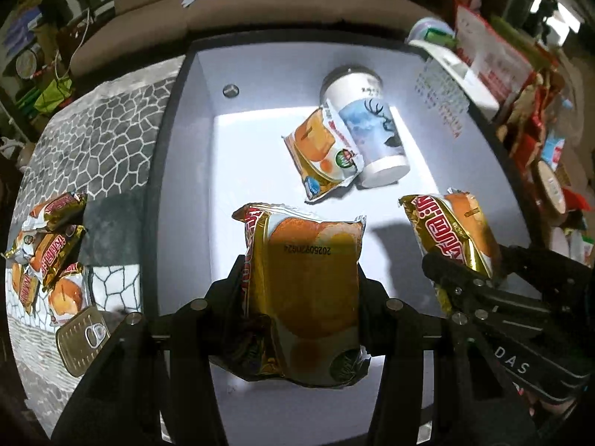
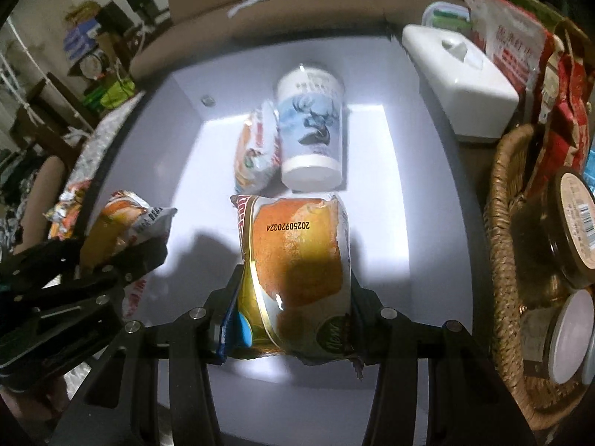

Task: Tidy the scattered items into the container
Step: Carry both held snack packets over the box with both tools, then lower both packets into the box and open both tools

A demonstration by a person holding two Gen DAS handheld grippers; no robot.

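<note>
My left gripper (image 1: pixel 301 271) is shut on a gold-and-orange bread packet (image 1: pixel 305 290) and holds it over the white-lined, dark-rimmed box (image 1: pixel 186 193). My right gripper (image 2: pixel 295 282) is shut on another bread packet (image 2: pixel 297 260), also over the box (image 2: pixel 427 223). Each gripper shows in the other's view: the right one (image 1: pixel 465 264) at right, the left one (image 2: pixel 119 245) at left. In the box lie a white deer-print cup (image 1: pixel 368 126) on its side and one more packet (image 1: pixel 323 152); both show in the right wrist view, cup (image 2: pixel 312 130) and packet (image 2: pixel 256 148).
Several bread packets (image 1: pixel 48 249) and a gold tin can (image 1: pixel 81 345) lie on the stone-pattern cloth (image 1: pixel 100 137) left of the box. A white tissue box (image 2: pixel 457 85) and a wicker basket (image 2: pixel 502 260) with jars stand on the right. A sofa lies beyond.
</note>
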